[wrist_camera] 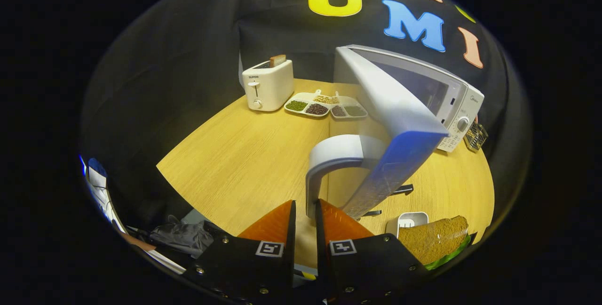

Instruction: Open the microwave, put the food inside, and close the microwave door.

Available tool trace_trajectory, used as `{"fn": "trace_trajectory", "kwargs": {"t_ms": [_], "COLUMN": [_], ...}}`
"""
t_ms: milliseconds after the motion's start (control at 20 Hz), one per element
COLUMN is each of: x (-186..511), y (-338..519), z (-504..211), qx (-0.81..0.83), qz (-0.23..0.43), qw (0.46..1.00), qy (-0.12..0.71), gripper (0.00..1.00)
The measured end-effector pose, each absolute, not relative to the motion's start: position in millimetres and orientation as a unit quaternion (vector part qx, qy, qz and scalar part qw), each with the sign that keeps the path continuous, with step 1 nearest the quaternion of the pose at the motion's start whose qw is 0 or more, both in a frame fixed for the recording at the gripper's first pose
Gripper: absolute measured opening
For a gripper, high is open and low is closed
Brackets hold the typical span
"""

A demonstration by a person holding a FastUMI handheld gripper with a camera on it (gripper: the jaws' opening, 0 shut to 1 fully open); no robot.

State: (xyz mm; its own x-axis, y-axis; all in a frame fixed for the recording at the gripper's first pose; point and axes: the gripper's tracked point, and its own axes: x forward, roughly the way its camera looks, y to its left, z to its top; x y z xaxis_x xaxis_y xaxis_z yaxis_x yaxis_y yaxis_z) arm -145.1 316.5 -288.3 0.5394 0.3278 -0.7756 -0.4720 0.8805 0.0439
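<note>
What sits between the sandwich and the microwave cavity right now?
The open door does. It swings out toward the gripper, whose fingers close around its handle. The sandwich lies on the table on the door's outer side, so it has to go around the door's edge to reach the microwave.

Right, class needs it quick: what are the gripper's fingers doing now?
Gripper: fingers nearly closed around the lower end of the microwave door handle; whether both actually press on it cannot be told.
</note>
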Motion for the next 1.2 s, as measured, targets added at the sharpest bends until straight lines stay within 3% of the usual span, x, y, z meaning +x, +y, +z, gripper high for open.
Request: {"fn": "trace_trajectory", "kwargs": {"t_ms": [700, 850, 950, 1200], "x": [-159, -165, -168, -182], "y": [410, 437, 446, 447], "z": [-290, -267, -243, -180], "qx": [-0.09, -0.054, -0.041, -0.022], "qz": [0.347, 0.405, 0.439, 0.517], "qw": [0.842, 0.829, 0.824, 0.808], "qy": [0.404, 0.382, 0.356, 0.281], "gripper": [0.21, 0.22, 0.33, 0.33]}}
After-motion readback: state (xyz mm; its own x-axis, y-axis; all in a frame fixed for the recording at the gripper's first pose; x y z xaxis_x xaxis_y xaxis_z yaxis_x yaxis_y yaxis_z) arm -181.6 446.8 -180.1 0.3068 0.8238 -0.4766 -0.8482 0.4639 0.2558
